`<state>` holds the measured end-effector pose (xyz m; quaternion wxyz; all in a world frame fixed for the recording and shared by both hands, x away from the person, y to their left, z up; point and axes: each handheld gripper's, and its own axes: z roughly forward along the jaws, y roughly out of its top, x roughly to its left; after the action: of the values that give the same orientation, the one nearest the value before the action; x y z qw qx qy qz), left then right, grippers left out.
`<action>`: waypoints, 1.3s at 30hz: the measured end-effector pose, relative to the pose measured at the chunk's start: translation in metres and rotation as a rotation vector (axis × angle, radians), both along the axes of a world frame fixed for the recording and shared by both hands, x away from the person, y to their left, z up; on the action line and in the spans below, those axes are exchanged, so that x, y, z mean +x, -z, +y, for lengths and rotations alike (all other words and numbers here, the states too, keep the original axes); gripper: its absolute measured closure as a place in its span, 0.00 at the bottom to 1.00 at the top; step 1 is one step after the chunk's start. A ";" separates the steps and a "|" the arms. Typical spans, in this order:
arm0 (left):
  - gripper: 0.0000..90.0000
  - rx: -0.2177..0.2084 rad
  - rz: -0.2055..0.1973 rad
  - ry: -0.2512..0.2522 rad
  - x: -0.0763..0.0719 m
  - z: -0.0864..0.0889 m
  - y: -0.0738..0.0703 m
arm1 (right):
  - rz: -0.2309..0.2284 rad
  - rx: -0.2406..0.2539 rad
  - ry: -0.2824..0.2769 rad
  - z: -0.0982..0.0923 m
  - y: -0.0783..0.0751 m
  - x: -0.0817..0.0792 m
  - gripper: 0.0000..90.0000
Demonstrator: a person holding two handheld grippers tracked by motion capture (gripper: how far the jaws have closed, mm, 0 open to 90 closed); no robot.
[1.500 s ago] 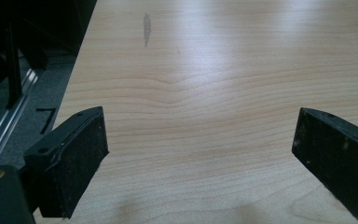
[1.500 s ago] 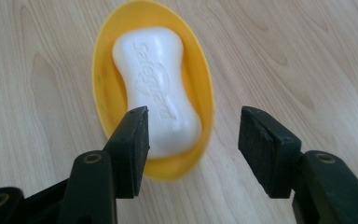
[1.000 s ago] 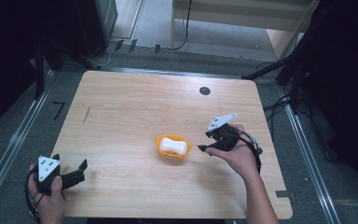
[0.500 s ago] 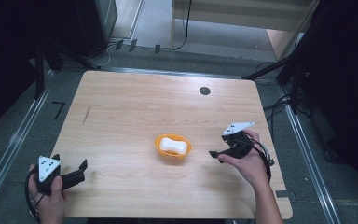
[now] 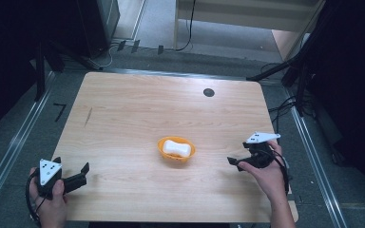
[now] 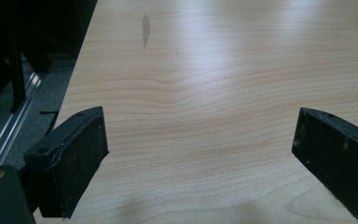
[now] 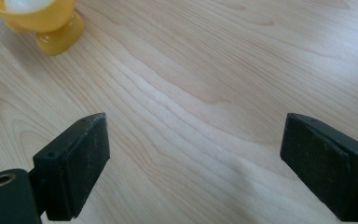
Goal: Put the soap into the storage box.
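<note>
Grippers, left [image 5: 83, 172] and right [image 5: 233, 162], both spread empty near table [image 5: 123, 114] edges.

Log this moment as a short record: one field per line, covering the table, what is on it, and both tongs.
table: light wood top, with a dark round spot near its far edge
bowl: orange bowl near the middle of the table
contents: one white object lying in the bowl
left tongs: near the table's near left corner, jaws wide apart, nothing between them
right tongs: to the right of the bowl, apart from it, jaws wide apart, nothing between them
hands: one on each tongs
</note>
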<state>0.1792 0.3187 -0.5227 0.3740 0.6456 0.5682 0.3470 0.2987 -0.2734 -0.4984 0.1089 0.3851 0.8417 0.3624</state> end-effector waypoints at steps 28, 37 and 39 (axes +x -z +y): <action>0.04 0.003 0.001 -0.001 -0.001 0.000 0.000 | -0.011 0.065 0.176 -0.072 0.029 -0.039 0.08; 0.04 0.005 0.001 0.000 -0.001 0.000 0.000 | -0.020 0.080 0.210 -0.090 0.036 -0.053 0.08; 0.04 0.005 0.001 0.001 -0.001 -0.001 0.000 | -0.018 0.090 0.219 -0.093 0.038 -0.056 0.08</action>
<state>0.1778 0.3182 -0.5225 0.3722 0.6469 0.5673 0.3481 0.2423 -0.3664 -0.5368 0.1380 0.4760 0.7765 0.3891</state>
